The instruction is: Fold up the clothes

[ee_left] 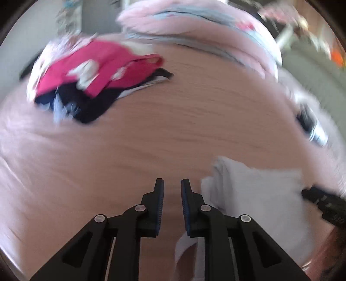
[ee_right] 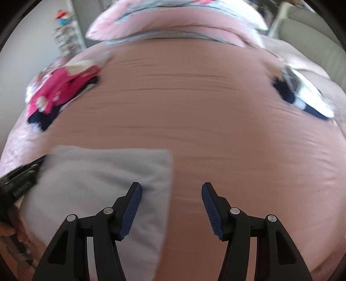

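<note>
Fingers (ee_right: pixel 133 207) apart over 1 grey cloth (ee_right: pixel 97 173), 2 piles beyond

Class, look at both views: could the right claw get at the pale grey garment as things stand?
Probably yes. The right claw is open and empty, and the pale grey garment lies flat on the pink bed cover just under its left finger, with nothing between.

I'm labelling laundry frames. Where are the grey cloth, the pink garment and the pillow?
grey cloth (ee_right: pixel 103 173): right wrist view, middle of its flat top.
pink garment (ee_left: pixel 101 62): left wrist view, centre of the pink fabric.
pillow (ee_right: pixel 173 19): right wrist view, its front face.
</note>
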